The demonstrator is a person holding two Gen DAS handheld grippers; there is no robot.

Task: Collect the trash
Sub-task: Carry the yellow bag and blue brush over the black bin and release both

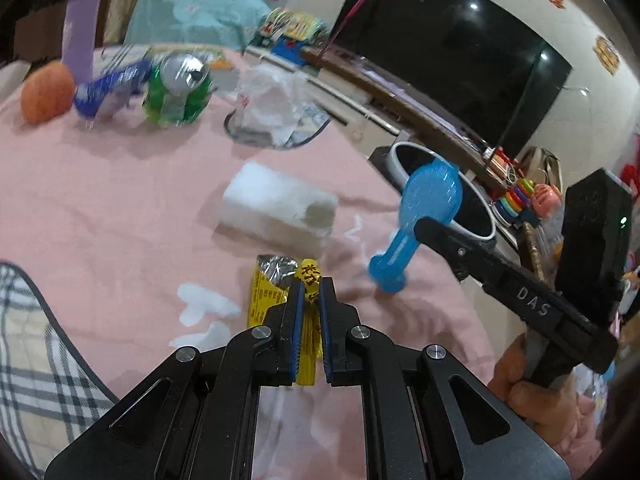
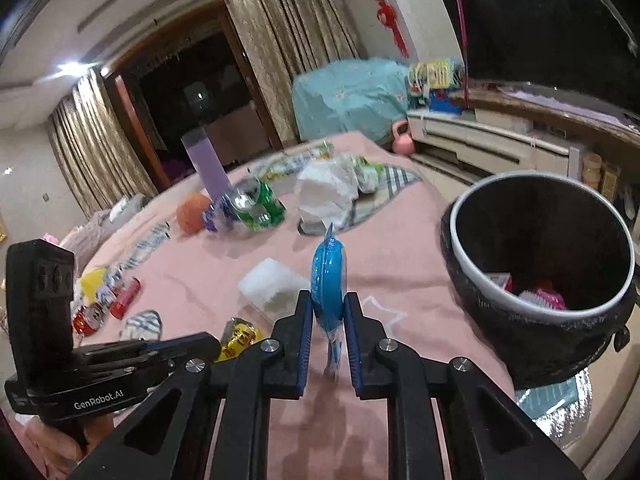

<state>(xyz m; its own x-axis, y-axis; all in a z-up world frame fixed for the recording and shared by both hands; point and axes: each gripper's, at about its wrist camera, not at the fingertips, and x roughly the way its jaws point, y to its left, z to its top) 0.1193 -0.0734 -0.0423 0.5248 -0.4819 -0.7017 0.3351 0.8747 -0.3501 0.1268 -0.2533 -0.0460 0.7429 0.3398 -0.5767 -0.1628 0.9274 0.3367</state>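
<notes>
Pink tablecloth point(image 2: 400, 240) spreads across the whole table, and off its right edge stands the black trash bin point(image 2: 536, 320) with scraps already at the bottom. Mid-table lies a white foam block point(image 1: 280, 208), and further back a crushed green can point(image 2: 256, 204) beside an orange point(image 2: 194, 213). The right gripper point(image 2: 328, 320) pinches a blue plastic package point(image 2: 329, 280), held up near the bin. The left gripper point(image 1: 308, 320) has its jaws nearly together, clamped on a yellow wrapper point(image 1: 280, 284) low over the cloth.
</notes>
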